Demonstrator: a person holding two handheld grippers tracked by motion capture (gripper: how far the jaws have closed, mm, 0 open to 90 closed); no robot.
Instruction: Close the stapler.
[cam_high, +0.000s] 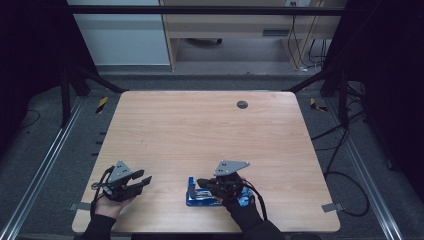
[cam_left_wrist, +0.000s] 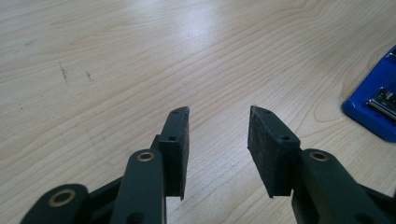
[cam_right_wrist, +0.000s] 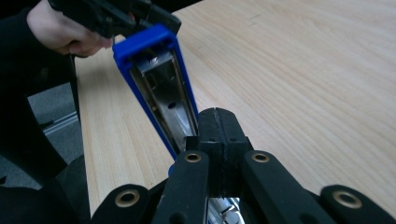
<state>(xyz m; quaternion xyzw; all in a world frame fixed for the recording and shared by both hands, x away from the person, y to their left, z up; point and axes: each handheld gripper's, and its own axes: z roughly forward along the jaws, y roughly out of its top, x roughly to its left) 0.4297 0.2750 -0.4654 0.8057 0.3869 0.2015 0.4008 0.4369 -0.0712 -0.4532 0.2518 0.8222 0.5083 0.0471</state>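
High view shows us standing at the bench (cam_high: 200, 130) with a blue stapler (cam_high: 192, 199) lying near its front edge, under our right hand-held gripper (cam_high: 202, 183). The left hand-held gripper (cam_high: 142, 181) sits well to the left of it, apart from the stapler and over bare wood.

Left gripper view gives us its pads (cam_left_wrist: 175, 140) standing clearly apart with nothing between them, only bench grain beyond, and a corner of the stapler (cam_left_wrist: 373, 105) off at the edge.

Right gripper view shows our right jaws pressed together, pad to pad, directly over the stapler (cam_right_wrist: 159, 88), whose open metal channel runs away from the jaws toward the other hand. We cannot tell whether the closed tips pinch any part of it or merely rest on it; the contact is hidden below the jaws.

We judge the step in hand as working on the opened stapler, with the right tool engaged and the left readied. Our next move likely calls for bringing the open left jaws across to the blue body and steadying it squarely so it does not skid.
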